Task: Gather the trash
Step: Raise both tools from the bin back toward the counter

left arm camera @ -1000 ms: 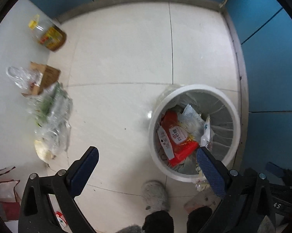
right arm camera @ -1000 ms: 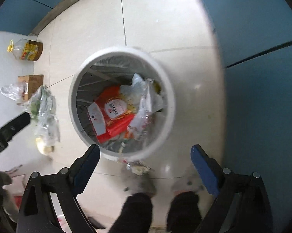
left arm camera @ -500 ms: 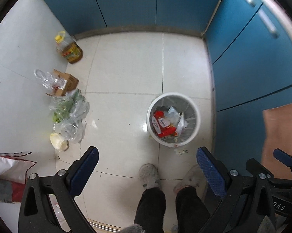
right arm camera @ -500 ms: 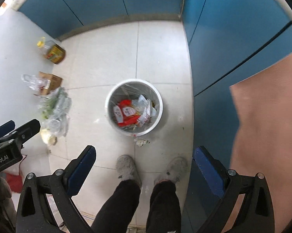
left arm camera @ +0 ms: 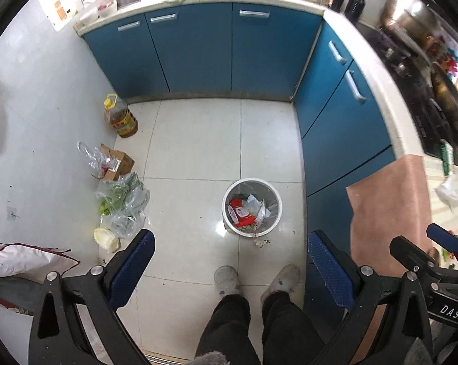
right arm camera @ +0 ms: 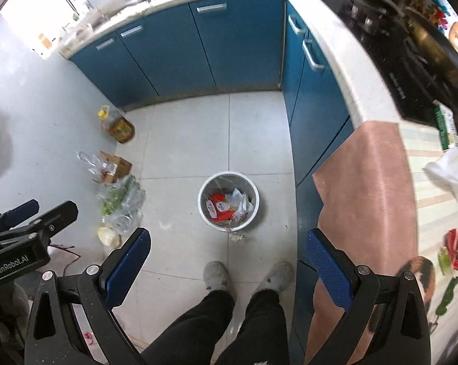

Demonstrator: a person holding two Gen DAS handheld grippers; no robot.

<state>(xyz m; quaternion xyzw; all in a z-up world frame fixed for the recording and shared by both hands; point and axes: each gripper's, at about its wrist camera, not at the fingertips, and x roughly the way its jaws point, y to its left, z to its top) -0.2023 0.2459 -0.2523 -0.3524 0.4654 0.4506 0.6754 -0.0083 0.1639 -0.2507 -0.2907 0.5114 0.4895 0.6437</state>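
Observation:
A white round trash bin (left arm camera: 252,206) stands on the tiled floor far below, with red and white wrappers inside; it also shows in the right wrist view (right arm camera: 228,202). A small scrap (left arm camera: 260,242) lies on the floor just in front of it. My left gripper (left arm camera: 230,261) is open and empty, held high above the floor. My right gripper (right arm camera: 227,257) is open and empty, also held high. A crumpled white bag (right arm camera: 449,173) and red and green scraps (right arm camera: 455,249) lie on the striped counter at the right.
Blue cabinets (left arm camera: 198,48) line the back and right. An oil bottle (left arm camera: 119,118), a cardboard box (left arm camera: 117,164) and clear bags of vegetables (left arm camera: 122,203) sit along the left wall. The person's feet (left arm camera: 253,279) stand in front of the bin. A stove with pans (right arm camera: 411,45) is at the right.
Both grippers have risen far up from just above the bin, so the bin looks small and the counters have come into view. Both stayed open.

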